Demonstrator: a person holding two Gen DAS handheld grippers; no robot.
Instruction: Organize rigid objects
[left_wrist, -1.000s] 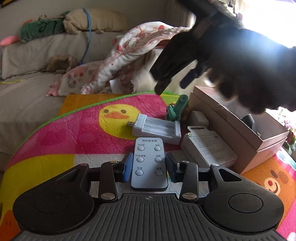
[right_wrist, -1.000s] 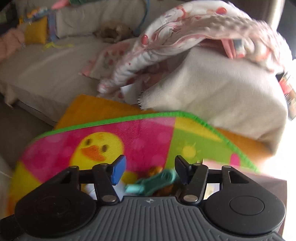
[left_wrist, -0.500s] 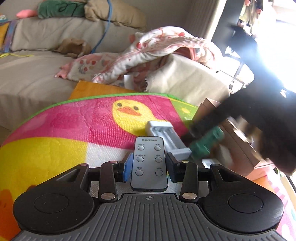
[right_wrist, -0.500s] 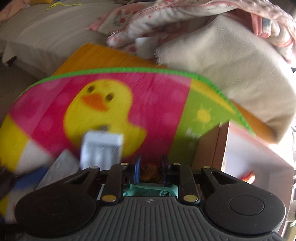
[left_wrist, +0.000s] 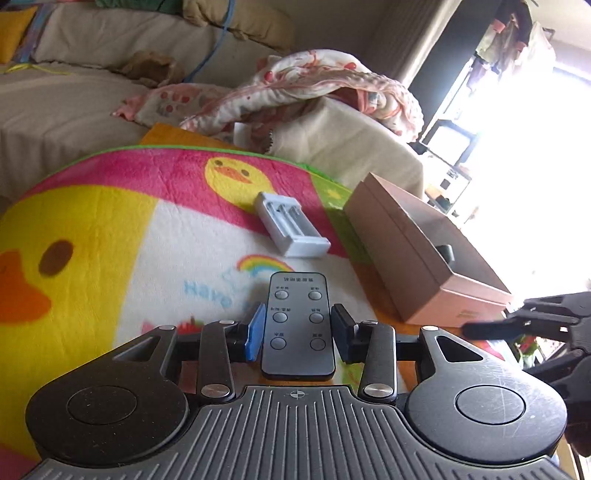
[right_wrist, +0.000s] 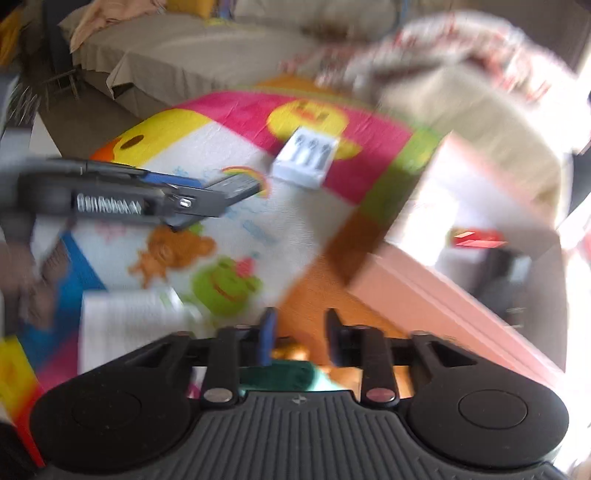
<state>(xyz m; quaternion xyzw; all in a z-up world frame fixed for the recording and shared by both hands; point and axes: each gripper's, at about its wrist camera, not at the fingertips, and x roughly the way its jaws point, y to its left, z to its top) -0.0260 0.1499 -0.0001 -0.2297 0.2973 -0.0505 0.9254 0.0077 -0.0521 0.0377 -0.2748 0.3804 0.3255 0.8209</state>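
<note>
Remote control (left_wrist: 298, 325) lying lengthwise between the two fingers of our left gripper (left_wrist: 298, 334), which we are holding narrow, the blue pad on one edge and the black pad on the other, so that the remote is clamped and lifted above the blanket (left_wrist: 110, 229). We are carrying the right gripper (right_wrist: 299, 338) with a green toy (right_wrist: 284, 374) sitting low between its fingers; blur is keeping us from telling whether the pads are pressing it. Ahead of the remote, a white battery charger (left_wrist: 291, 229) is lying on the duck print, well apart from both grippers. To its right a pink cardboard box (left_wrist: 413, 254) is standing open on the blanket's edge. In the right wrist view a white booklet (right_wrist: 125, 325) is lying just left of the fingers. Behind the blanket we are seeing a beige sofa (left_wrist: 66, 107) with a flowered quilt (left_wrist: 317, 88) heaped on it, and a bright window (left_wrist: 535, 155) at the far right.
</note>
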